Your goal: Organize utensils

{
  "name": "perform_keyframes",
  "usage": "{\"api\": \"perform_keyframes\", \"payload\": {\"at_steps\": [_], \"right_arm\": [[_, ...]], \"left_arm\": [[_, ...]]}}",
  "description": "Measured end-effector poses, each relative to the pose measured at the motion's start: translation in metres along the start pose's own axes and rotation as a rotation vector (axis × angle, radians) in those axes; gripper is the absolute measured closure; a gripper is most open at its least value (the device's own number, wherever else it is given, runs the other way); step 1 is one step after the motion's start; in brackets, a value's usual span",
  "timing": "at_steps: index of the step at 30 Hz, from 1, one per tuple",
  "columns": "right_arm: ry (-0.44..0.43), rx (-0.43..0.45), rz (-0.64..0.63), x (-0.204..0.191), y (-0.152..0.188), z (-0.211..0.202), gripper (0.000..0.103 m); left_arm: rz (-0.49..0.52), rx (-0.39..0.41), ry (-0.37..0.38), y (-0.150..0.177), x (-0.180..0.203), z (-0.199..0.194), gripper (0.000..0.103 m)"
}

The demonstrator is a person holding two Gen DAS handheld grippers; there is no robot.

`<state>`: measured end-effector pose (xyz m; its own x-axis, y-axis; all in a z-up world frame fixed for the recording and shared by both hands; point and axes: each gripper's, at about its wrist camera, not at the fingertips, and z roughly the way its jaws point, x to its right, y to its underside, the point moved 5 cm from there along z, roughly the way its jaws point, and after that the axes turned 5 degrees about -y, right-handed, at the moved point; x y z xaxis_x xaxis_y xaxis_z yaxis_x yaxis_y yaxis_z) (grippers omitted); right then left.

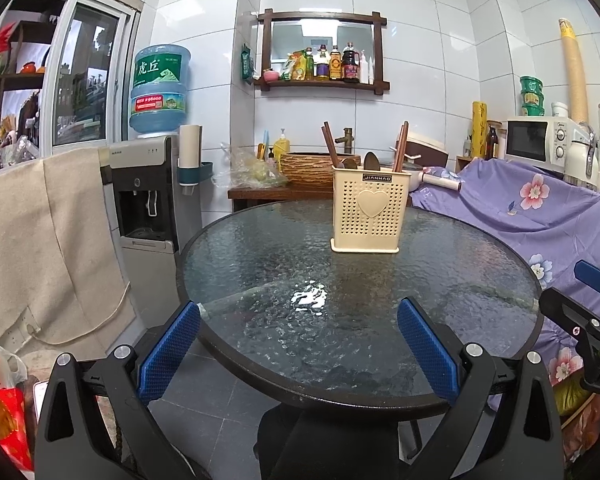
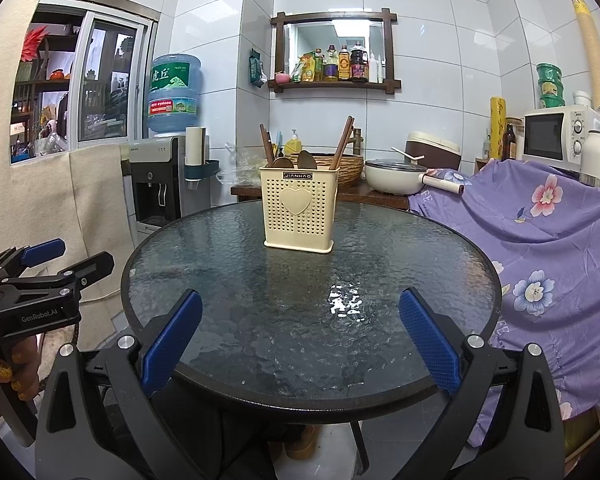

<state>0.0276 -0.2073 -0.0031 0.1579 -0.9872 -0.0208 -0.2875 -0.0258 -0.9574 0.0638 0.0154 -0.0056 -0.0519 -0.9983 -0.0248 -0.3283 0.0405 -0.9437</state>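
A cream perforated utensil holder [image 1: 367, 211] [image 2: 299, 207] with a heart on its front stands upright on the far part of the round glass table [image 1: 260, 256] [image 2: 228, 264]. Brown chopsticks [image 1: 330, 145] [image 2: 342, 142] and wooden spoons [image 1: 370, 161] [image 2: 306, 159] stick out of its top. My left gripper [image 1: 298, 322] hovers open over the table's near edge, nothing between its blue pads [image 1: 168, 354]. My right gripper [image 2: 300, 312] is likewise open and empty above the near edge. Each gripper shows at the side of the other's view: the right one [image 1: 588, 304], the left one [image 2: 48, 268].
A water dispenser [image 1: 148, 200] stands left of the table, a purple floral cloth [image 1: 532, 216] [image 2: 548, 240] covers furniture on the right. Behind are a wooden side table with a basket [image 1: 308, 166], a white pot [image 2: 394, 178] and a microwave [image 2: 556, 136]. A hand [image 2: 8, 372] holds the left gripper.
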Motion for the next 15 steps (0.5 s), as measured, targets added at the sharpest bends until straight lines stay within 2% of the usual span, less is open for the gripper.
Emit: {"api": "perform_keyframes", "payload": {"at_steps": [15], "right_arm": [[0.000, -0.003, 0.002, -0.0005, 0.0010, 0.0007, 0.006]], "left_arm": [[0.005, -0.002, 0.008, 0.0006, -0.0007, 0.0008, 0.006]]}}
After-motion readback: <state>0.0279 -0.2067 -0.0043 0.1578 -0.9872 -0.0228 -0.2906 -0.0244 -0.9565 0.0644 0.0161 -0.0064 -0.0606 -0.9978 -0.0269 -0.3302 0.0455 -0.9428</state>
